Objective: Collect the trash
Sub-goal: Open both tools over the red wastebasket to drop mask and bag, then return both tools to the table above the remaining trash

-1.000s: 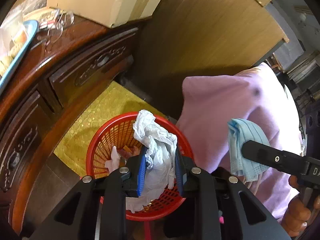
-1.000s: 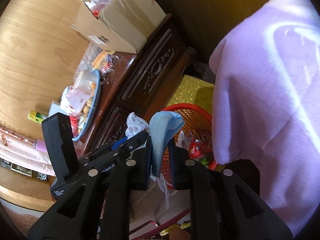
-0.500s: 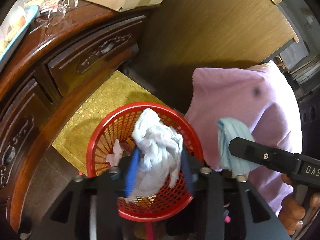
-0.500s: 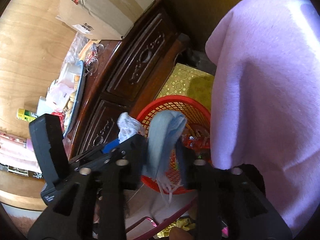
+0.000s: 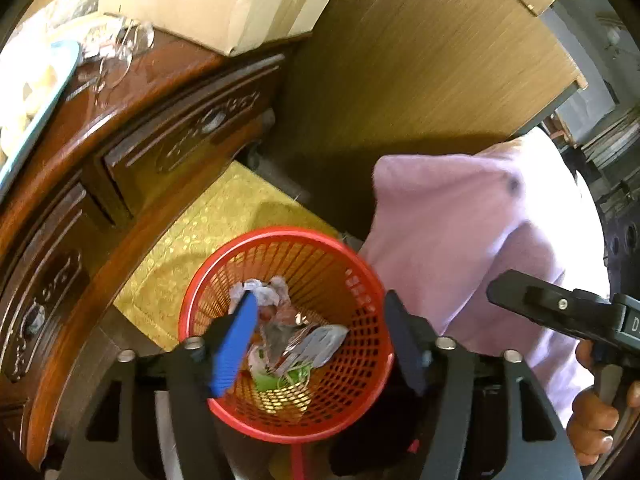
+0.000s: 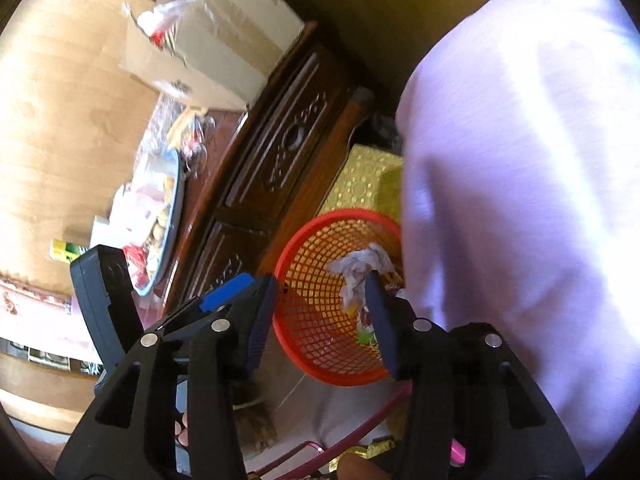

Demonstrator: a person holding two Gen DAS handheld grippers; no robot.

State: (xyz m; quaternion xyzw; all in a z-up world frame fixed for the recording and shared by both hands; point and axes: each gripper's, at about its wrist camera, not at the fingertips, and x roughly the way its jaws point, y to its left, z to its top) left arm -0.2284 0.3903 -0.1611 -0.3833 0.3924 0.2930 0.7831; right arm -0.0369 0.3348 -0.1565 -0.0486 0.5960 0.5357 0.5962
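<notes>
Both grippers hang over the red mesh wastebasket [image 5: 352, 300], jaws spread wide and empty: left gripper [image 5: 320, 340] directly above its mouth, right gripper [image 6: 320, 316] over the rim. Crumpled tissue [image 6: 362, 266] and wrappers [image 5: 304, 344] lie inside. Any remaining trash is out of frame.

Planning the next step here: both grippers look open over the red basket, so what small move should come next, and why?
Probably lift both grippers clear of the red mesh plastic basket. The left gripper and right gripper stand open and empty, and the crumpled white tissue and blue mask lie inside the basket.
</notes>
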